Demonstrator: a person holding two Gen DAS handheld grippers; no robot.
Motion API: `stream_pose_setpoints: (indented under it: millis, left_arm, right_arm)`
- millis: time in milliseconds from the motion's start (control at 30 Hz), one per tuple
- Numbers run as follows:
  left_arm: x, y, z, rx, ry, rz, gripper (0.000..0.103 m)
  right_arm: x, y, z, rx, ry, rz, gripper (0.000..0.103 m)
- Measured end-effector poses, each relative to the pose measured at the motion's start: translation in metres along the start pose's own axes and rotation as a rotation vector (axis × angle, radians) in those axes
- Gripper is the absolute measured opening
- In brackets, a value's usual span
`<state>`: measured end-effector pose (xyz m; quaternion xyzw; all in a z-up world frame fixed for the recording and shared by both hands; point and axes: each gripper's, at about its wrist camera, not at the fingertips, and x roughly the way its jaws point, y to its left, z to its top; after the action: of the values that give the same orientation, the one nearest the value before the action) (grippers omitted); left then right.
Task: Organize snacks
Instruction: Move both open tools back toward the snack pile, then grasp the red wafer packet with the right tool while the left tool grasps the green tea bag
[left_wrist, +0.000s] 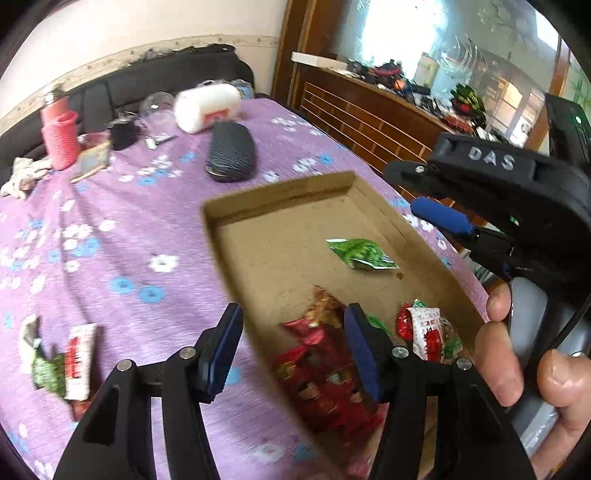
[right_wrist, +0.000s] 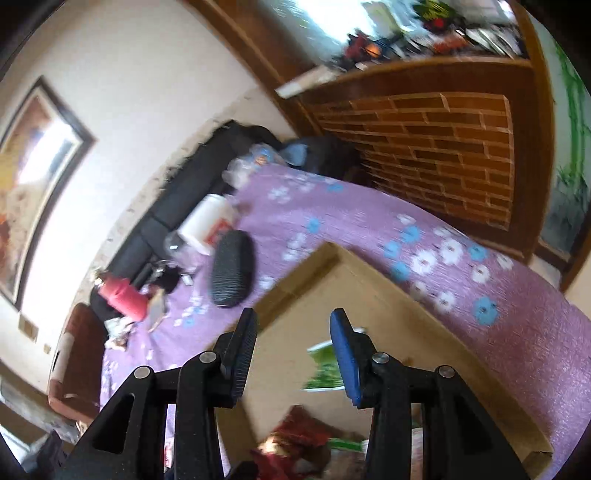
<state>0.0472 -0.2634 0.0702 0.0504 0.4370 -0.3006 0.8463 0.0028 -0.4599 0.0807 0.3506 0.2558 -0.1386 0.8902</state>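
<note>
A shallow cardboard tray (left_wrist: 236, 206) lies on the purple flowered cloth. Inside it are a green packet (left_wrist: 360, 254), red packets (left_wrist: 325, 384) and a white-and-red packet (left_wrist: 428, 332). My left gripper (left_wrist: 295, 354) is open and empty above the tray's near left edge. Two loose packets, white-red (left_wrist: 79, 362) and green (left_wrist: 46, 373), lie on the cloth to its left. My right gripper (right_wrist: 293, 354) is open and empty above the tray (right_wrist: 391, 295), with the green packet (right_wrist: 325, 369) just beyond its blue finger. It also shows in the left wrist view (left_wrist: 491, 206), held in a hand.
A dark glasses case (left_wrist: 231, 151), a white roll (left_wrist: 207, 105), a pink wrapped bottle (left_wrist: 59, 136), glass jars and small clutter stand at the cloth's far end. A wooden cabinet (left_wrist: 369, 122) with a cluttered top runs along the right.
</note>
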Motion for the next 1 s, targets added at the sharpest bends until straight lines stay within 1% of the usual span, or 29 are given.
stream_pose_setpoints:
  millis: [100,167,267,400,467,533,567,600,633,667,700,733,800,900,1000]
  left_arm:
    - [-0.021,0.020,-0.004,-0.019,-0.022,0.023,0.056]
    - [-0.033,0.034,-0.007,-0.032,-0.035,0.040,0.056]
    - [-0.054,0.065,-0.016,-0.068,-0.060,0.071,0.056]
    - [-0.077,0.114,-0.031,-0.152,-0.090,0.127,0.056]
    - [-0.083,0.137,-0.039,-0.183,-0.099,0.192,0.057]
    - [-0.085,0.160,-0.046,-0.217,-0.114,0.253,0.057]
    - [-0.085,0.173,-0.049,-0.248,-0.113,0.259,0.057]
    - [-0.083,0.181,-0.050,-0.267,-0.110,0.251,0.057]
    - [-0.081,0.193,-0.052,-0.298,-0.104,0.230,0.057]
    - [-0.079,0.198,-0.053,-0.313,-0.104,0.227,0.057]
    - [-0.077,0.204,-0.055,-0.326,-0.100,0.233,0.057]
    - [-0.074,0.209,-0.057,-0.333,-0.088,0.239,0.056]
    - [-0.073,0.213,-0.059,-0.338,-0.075,0.240,0.057]
    - [-0.074,0.216,-0.060,-0.356,-0.071,0.229,0.057]
    - [-0.078,0.221,-0.063,-0.385,-0.074,0.215,0.057]
  right_arm:
    - [-0.006,0.016,-0.005,-0.052,-0.009,0.067,0.044]
    - [-0.007,0.026,-0.011,-0.078,-0.007,0.094,0.044]
    - [-0.008,0.048,-0.024,-0.155,-0.006,0.124,0.044]
    - [-0.006,0.081,-0.049,-0.267,0.034,0.194,0.044]
    - [-0.006,0.094,-0.064,-0.315,0.054,0.220,0.044]
    - [-0.004,0.113,-0.085,-0.382,0.091,0.270,0.044]
    - [-0.001,0.124,-0.098,-0.423,0.124,0.304,0.044]
    - [0.002,0.131,-0.109,-0.450,0.159,0.335,0.044]
    - [0.009,0.139,-0.121,-0.478,0.213,0.373,0.044]
    - [0.016,0.145,-0.130,-0.494,0.253,0.392,0.044]
    - [0.024,0.149,-0.140,-0.515,0.291,0.396,0.044]
    - [0.033,0.154,-0.151,-0.543,0.316,0.377,0.044]
    - [0.044,0.159,-0.165,-0.593,0.336,0.336,0.044]
    - [0.056,0.166,-0.181,-0.660,0.364,0.321,0.044]
    - [0.060,0.171,-0.195,-0.753,0.402,0.291,0.044]
